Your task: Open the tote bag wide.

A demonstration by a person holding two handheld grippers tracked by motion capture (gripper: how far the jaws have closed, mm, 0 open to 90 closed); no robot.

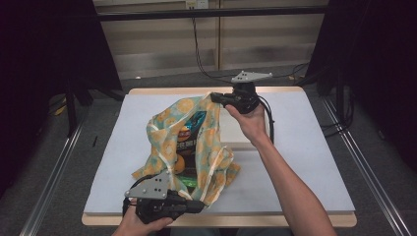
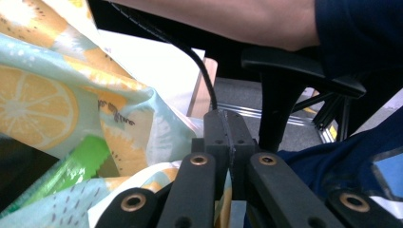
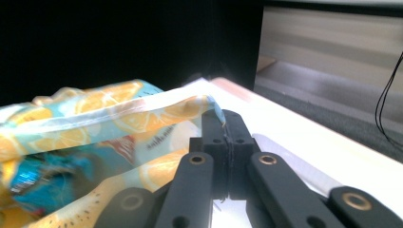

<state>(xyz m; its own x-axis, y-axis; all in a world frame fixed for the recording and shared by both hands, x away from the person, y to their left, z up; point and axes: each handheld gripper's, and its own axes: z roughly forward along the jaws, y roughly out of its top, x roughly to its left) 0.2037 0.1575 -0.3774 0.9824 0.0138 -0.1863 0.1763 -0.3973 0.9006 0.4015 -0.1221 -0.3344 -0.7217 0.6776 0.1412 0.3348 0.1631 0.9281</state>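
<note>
A cloth bag (image 1: 169, 142) printed with orange slices lies stretched across the white table mat (image 1: 314, 162). Its mouth gapes upward and shows a dark snack packet (image 1: 191, 132), an orange item (image 1: 178, 164) and a green packet (image 1: 187, 181). My left gripper (image 1: 200, 206) is at the front edge, shut on the bag's near rim. In the left gripper view the fabric (image 2: 57, 104) bunches beside and under the closed left gripper (image 2: 227, 121). My right gripper (image 1: 215, 97) is at the far side. The bag's hem (image 3: 142, 107) ends pinched in the closed right gripper (image 3: 225, 118).
A flat white board (image 1: 238, 132) lies on the mat right of the bag, under the right forearm (image 1: 285, 182). Black cables (image 1: 206, 59) trail off the far table edge. A black chair arm (image 2: 294, 66) sits close behind the left gripper.
</note>
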